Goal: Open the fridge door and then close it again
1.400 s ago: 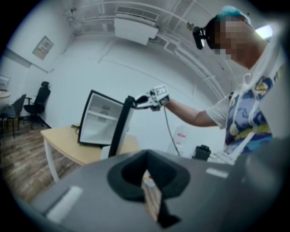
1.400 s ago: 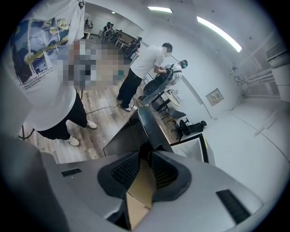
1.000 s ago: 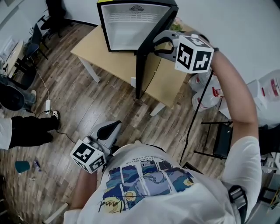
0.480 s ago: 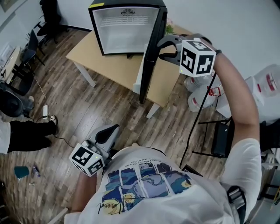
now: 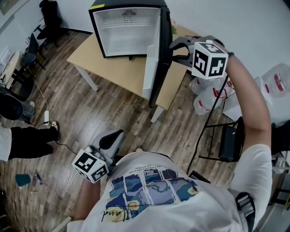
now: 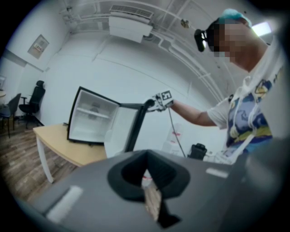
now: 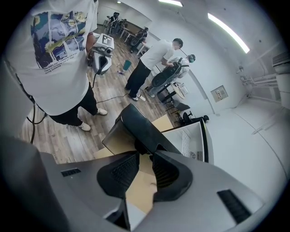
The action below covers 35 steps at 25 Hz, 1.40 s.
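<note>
**Fridge door held open at arm's length**

The left gripper (image 5: 115,134), jaws pressed together on nothing, hangs low, well short of the fridge (image 5: 127,31). Farther out, the right gripper (image 5: 173,50) clasps the top edge of the door (image 5: 152,68), which is swung wide from the fridge on its wooden table (image 5: 118,70).

You are standing over a grey-brown plank floor (image 5: 90,113); a pale wooden table (image 5: 113,72) is sitting by a white wall (image 5: 253,27), black office chairs (image 5: 47,11) nearby.

A fridge (image 6: 90,118) on a wooden table (image 6: 63,146) is shown with its door (image 6: 123,132) swung open, the right gripper (image 6: 156,102) at the door's top corner. The left gripper (image 6: 147,157) is seen with jaws together, empty.
</note>
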Each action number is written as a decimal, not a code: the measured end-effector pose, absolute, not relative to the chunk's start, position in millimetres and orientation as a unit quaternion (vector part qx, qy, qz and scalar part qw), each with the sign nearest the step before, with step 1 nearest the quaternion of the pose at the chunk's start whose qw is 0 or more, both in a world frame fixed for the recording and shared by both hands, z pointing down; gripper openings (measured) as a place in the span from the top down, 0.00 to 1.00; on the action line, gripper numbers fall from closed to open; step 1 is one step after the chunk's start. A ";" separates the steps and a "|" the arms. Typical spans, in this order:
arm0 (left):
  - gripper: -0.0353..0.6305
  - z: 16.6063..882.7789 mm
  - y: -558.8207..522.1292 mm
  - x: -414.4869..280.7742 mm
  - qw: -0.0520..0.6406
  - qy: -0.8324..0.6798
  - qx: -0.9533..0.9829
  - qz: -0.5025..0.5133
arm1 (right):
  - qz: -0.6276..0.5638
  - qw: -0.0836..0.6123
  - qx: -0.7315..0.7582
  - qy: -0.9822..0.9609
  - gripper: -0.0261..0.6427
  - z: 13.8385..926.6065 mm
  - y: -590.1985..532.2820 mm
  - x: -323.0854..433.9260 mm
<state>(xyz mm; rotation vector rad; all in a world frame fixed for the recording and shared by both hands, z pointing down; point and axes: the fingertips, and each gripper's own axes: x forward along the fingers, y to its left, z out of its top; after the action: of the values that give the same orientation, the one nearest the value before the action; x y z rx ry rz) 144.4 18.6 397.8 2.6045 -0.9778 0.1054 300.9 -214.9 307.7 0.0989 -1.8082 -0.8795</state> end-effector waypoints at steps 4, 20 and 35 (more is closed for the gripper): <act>0.94 396.3 20.1 146.3 0.177 -0.347 0.920 0.037 | -0.367 0.540 0.040 -0.756 0.86 307.0 -213.5 311.3; 0.94 400.2 18.5 152.8 0.179 -0.350 0.919 0.040 | -0.363 0.554 0.043 -0.747 0.86 306.5 -215.9 353.5; 0.94 401.3 19.6 145.6 0.180 -0.351 0.918 0.041 | -0.364 0.565 0.044 -0.739 0.86 307.3 -216.9 358.2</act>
<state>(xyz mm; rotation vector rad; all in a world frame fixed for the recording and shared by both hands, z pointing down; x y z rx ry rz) 145.6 19.6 401.3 2.5949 -0.9926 0.1149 358.2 -216.9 307.3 0.1045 -1.7378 -0.8557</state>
